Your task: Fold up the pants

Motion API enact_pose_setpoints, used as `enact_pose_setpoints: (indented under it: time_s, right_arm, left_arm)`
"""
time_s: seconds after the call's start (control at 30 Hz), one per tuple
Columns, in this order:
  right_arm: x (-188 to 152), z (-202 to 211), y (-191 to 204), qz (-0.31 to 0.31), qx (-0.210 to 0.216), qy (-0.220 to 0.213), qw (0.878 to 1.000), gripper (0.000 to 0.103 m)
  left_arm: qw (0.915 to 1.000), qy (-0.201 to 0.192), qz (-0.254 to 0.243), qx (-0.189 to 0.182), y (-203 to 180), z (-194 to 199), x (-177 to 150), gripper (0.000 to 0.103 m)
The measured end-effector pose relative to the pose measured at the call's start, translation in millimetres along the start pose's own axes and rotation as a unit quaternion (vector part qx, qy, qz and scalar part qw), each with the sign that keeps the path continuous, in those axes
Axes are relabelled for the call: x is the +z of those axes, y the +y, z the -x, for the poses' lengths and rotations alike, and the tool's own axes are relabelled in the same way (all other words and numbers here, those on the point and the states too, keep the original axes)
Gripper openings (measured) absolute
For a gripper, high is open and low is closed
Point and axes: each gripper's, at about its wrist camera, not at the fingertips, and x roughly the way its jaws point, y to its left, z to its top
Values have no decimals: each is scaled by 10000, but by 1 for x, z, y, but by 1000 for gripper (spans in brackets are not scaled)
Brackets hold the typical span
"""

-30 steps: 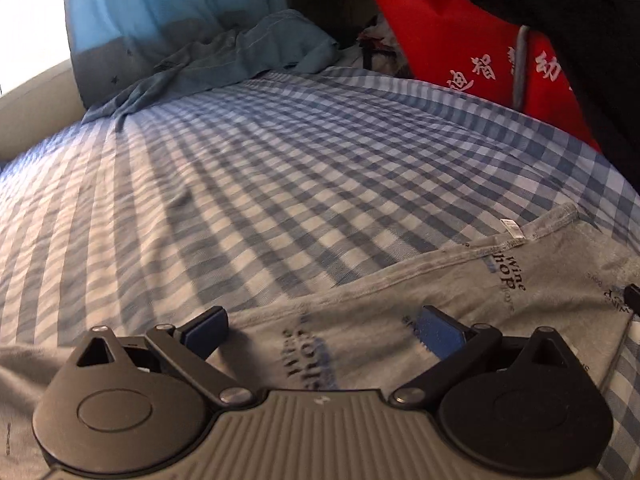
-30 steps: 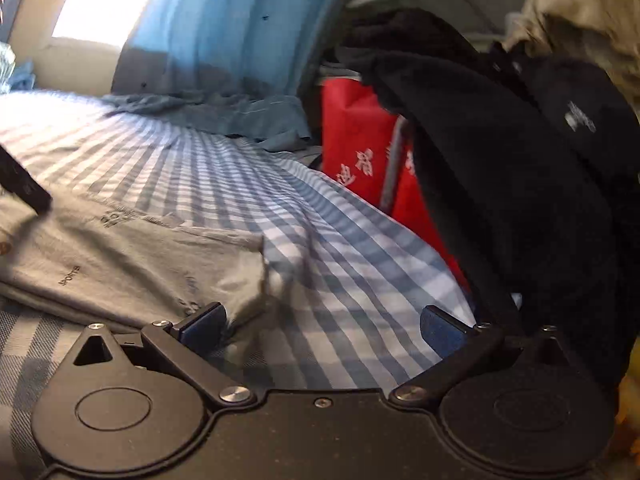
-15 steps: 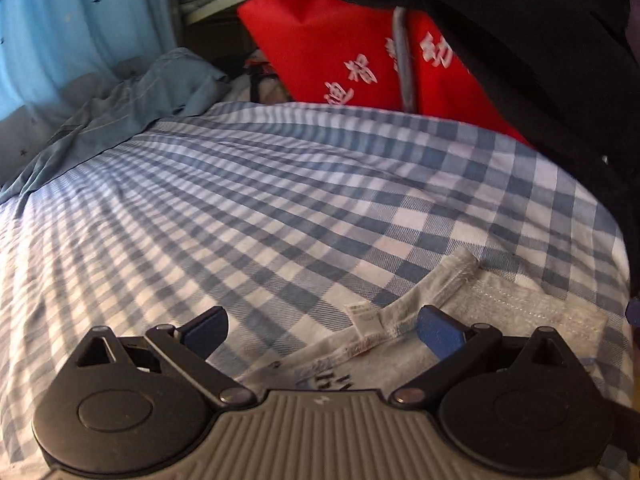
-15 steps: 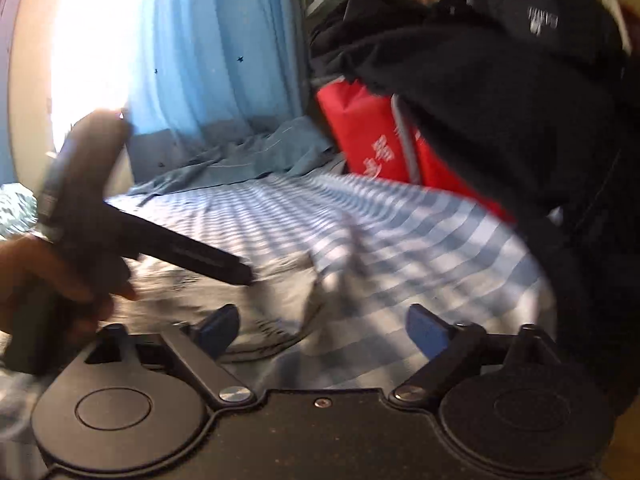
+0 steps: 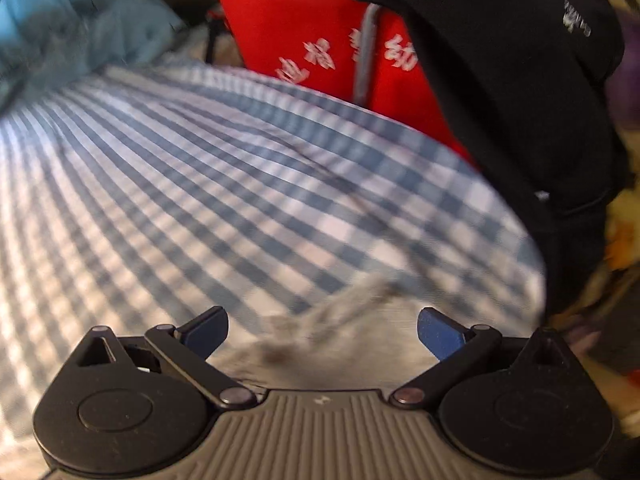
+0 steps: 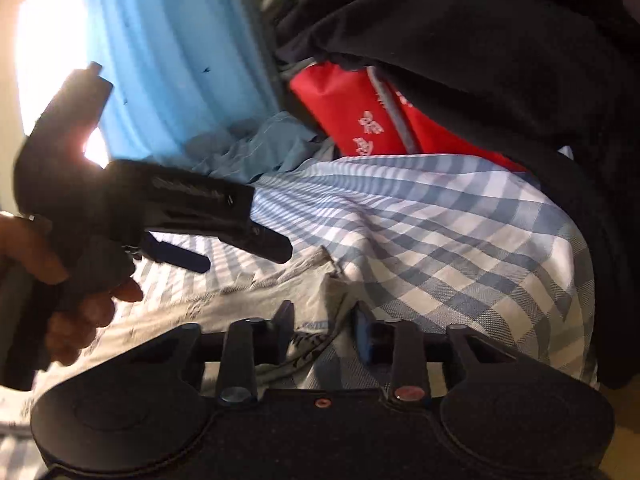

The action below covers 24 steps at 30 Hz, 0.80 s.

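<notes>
— While the pants (image 6: pixel 256 312) lie flat on the checked sheet (image 6: pixel 460 240), lower left in the right wrist view, how far along would you say this is?

— Midway, I'd judge. They look laid in a flat band, perhaps folded once already, though I can't count layers. At least one more fold seems left.

— And the grippers?

— The right gripper (image 6: pixel 322 332) has its jaws narrow, closing around the pants' corner at bottom centre; whether cloth is pinched yet I cannot tell. The left gripper (image 5: pixel 322 330) stands wide, with the blurred pants (image 5: pixel 340 340) edge just ahead of it, bottom centre of its view, nothing held. From the right view, the left gripper (image 6: pixel 224 252) hovers over the pants at centre left.

— Any containers?

— Only the red bag (image 6: pixel 360 120), upper centre, beyond the sheet's far edge. Its contents are hidden; a black garment (image 6: pixel 500 60) drapes over it. A blue curtain (image 6: pixel 168 60) hangs upper left.
</notes>
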Motion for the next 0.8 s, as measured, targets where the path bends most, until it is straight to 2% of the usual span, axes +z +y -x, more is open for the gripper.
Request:
enact_pose_setpoints:
  time_s: [0.07, 0.17, 0.23, 0.33, 0.4, 0.47, 0.67, 0.8]
  right_arm:
    - [1, 1, 4, 100, -166, -57, 9998, 19]
    - [-1, 4, 19, 706, -407, -200, 9965, 12]
    - [-5, 7, 35, 1318, -621, -317, 9888, 11]
    - [-12, 10, 54, 2007, -753, -431, 9758, 9]
    - [-17, 10, 63, 2370, -787, -479, 9671, 8]
    - [-21, 12, 72, 2721, -816, -524, 9574, 8]
    - [-30, 11, 93, 3482, -787, -553, 9325, 7]
    - [-33, 11, 103, 3720, -693, -522, 9242, 7]
  left_arm:
    - [9990, 199, 275, -299, 0, -1, 5, 103]
    - [9936, 477, 766, -675, 2, -5, 12, 102]
    - [9901, 605, 990, -790, 5, -7, 15, 97]
    - [9877, 782, 1029, -880, 3, -7, 18, 89]
    - [9866, 864, 1031, -920, 3, -6, 19, 87]
    - [9869, 883, 1002, -903, 4, -3, 19, 87]
    - [9892, 939, 930, -635, 7, -1, 15, 74]
    - [9902, 965, 920, -417, 10, -2, 11, 48]
